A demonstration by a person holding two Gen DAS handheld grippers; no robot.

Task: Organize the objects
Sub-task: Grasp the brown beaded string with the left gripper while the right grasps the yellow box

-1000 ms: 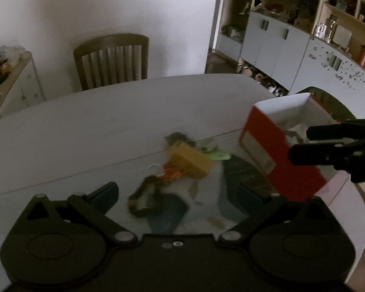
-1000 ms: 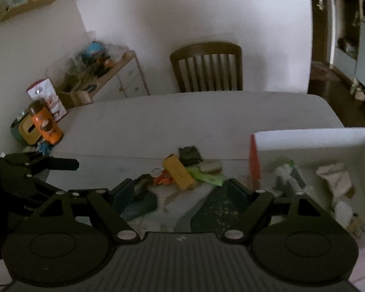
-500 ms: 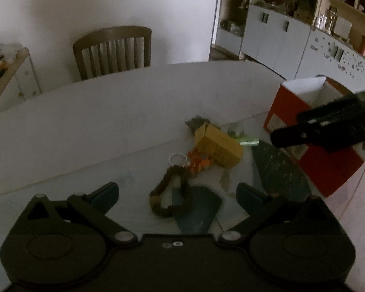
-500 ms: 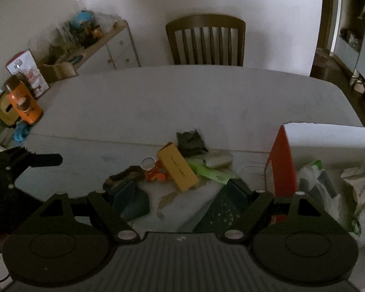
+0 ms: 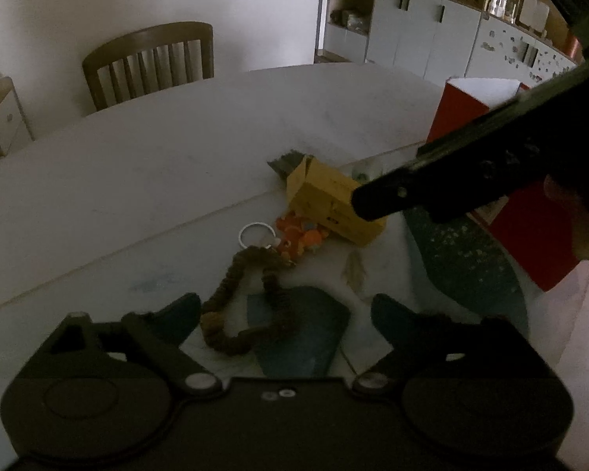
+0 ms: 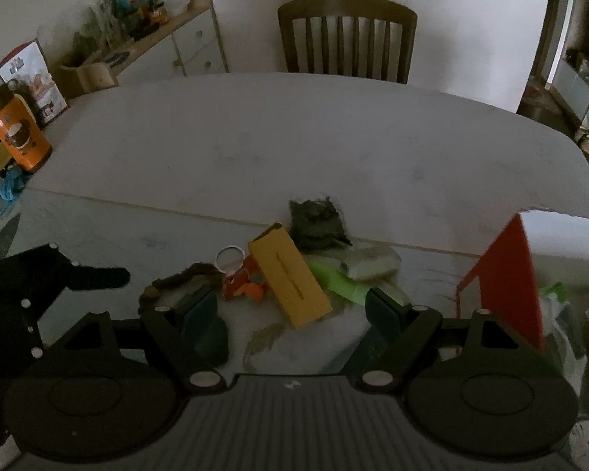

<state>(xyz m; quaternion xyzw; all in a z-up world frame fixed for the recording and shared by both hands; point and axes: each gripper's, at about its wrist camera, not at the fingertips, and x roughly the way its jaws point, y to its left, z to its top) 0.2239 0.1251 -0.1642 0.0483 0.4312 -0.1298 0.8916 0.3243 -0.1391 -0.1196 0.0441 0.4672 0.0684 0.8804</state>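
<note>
A pile lies on the table: a yellow box (image 5: 333, 204) (image 6: 290, 274), an orange keyring toy (image 5: 300, 237) (image 6: 245, 284), a brown bead loop (image 5: 251, 298) (image 6: 176, 278), a green strip (image 6: 337, 280), a pale packet (image 6: 369, 265) and a dark tuft (image 6: 316, 223). A red-sided box (image 5: 530, 231) (image 6: 506, 278) stands at the right. My left gripper (image 5: 284, 316) is open over the bead loop. My right gripper (image 6: 292, 308) is open near the yellow box; one of its fingers (image 5: 451, 180) crosses the left wrist view.
A wooden chair (image 6: 347, 35) stands behind the table (image 6: 294, 145). An orange jar (image 6: 17, 137) and cartons sit at the left edge by a sideboard (image 6: 169, 39). White cabinets (image 5: 432, 43) line the right wall. Crumpled wrappers (image 6: 561, 314) lie in the red box.
Both grippers moved in toward the pile, which now looks larger. The right gripper swung left across the left wrist view, over the yellow box. Both stay open.
</note>
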